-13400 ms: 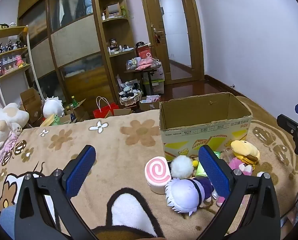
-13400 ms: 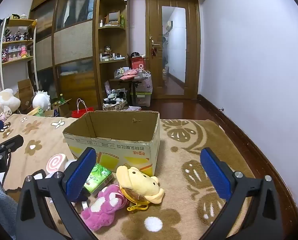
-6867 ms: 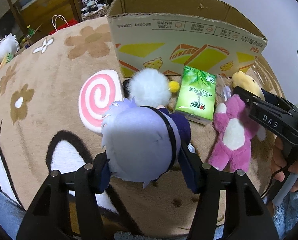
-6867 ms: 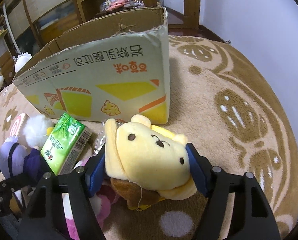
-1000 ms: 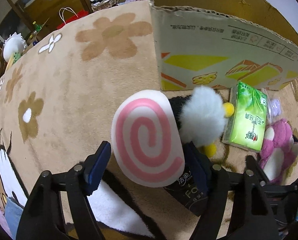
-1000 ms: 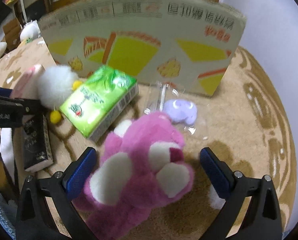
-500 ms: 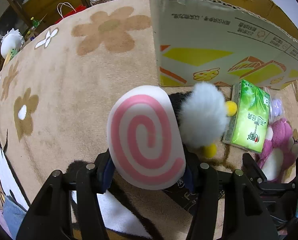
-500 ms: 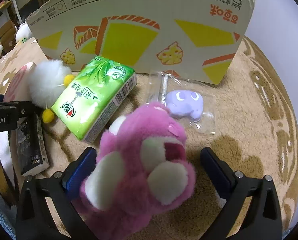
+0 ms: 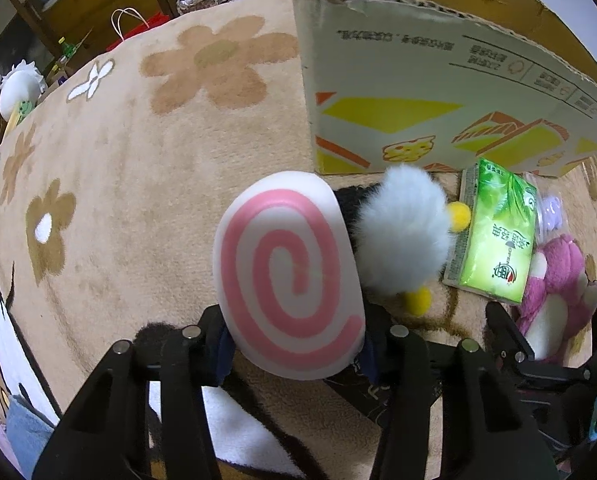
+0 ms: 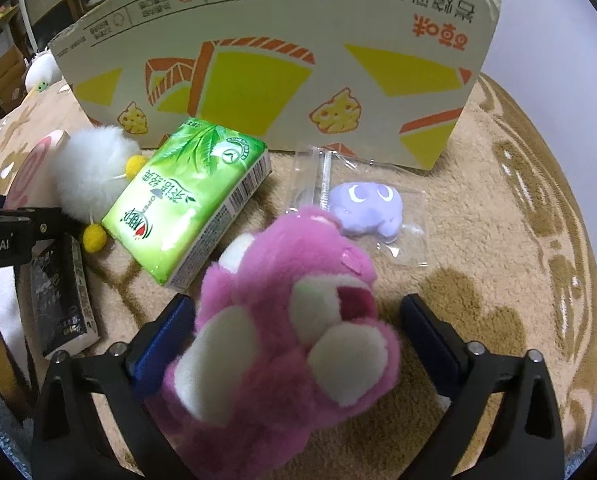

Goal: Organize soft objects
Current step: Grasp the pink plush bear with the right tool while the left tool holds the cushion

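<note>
A white plush roll with a pink swirl (image 9: 288, 276) stands on the beige carpet between the jaws of my left gripper (image 9: 297, 354). The jaws are closing and both blue pads press its lower sides. A pink plush bear (image 10: 290, 340) lies between the jaws of my right gripper (image 10: 298, 332). Those jaws stand wide and are closing; the right pad (image 10: 426, 336) is still apart from the bear. The cardboard box (image 10: 278, 40) stands just behind the toys, its inside hidden. A white fluffy pom-pom toy (image 9: 402, 232) leans against the swirl roll.
A green tissue pack (image 10: 190, 204) lies between the pom-pom and the bear. A small purple toy in a clear bag (image 10: 366, 208) sits by the box wall. A black packet (image 10: 58, 300) lies at the left. Flower-patterned carpet (image 9: 138, 160) stretches left.
The left jaws have narrowed from either side of the swirl roll until they touch it. The right gripper has come slightly lower around the pink bear, its jaws a little narrower.
</note>
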The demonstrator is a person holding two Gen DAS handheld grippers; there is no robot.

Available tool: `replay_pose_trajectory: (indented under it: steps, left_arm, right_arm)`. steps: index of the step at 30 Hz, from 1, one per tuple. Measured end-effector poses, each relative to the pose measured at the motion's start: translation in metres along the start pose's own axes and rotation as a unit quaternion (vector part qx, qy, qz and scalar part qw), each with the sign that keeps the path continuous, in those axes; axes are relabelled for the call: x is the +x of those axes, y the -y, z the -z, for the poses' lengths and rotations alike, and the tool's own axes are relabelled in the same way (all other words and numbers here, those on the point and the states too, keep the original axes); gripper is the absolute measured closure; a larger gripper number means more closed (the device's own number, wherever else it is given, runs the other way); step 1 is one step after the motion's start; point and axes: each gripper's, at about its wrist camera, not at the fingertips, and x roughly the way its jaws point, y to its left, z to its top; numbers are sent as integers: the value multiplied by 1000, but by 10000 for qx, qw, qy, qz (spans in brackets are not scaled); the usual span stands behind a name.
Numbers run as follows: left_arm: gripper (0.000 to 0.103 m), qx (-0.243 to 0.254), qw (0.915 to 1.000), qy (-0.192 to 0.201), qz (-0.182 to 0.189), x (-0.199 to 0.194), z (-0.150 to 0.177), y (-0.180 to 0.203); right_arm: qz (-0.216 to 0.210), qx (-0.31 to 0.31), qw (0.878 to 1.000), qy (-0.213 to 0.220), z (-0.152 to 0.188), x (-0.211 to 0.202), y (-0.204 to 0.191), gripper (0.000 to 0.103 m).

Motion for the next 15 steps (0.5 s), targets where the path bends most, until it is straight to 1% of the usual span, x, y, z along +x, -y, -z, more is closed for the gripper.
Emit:
replay_pose_trajectory:
  steps: [1, 4, 5, 6, 8, 12, 15]
  left_arm:
    - [60, 24, 10000, 12, -9, 0, 0, 1]
    - [62, 58, 10000, 45, -36, -3, 3, 4]
    - [63, 62, 10000, 54, -44, -4, 4, 4]
    - [63, 55, 10000, 61, -54, -5, 6, 4]
    - [63, 36, 9999, 65, -83, -7, 10, 4]
    - [63, 40, 9997, 169, -194, -17, 19, 5]
    - [63, 14, 9991, 333, -252, -28, 24, 7]
  right_arm:
    - [35, -33, 10000, 14, 2, -3, -3, 5]
    - [46, -144, 9999, 63, 6, -12, -9, 19]
    - [0, -195, 9998, 72, 7, -15, -11, 29]
    - [-3, -262, 9996, 62, 8, -17, -14, 36]
    - [16, -362, 9993, 104, 11, -22, -18, 44]
    - [161, -404, 9988, 229, 13, -33, -17, 49]
    - [190, -367, 9984, 386, 9, -45, -10, 50]
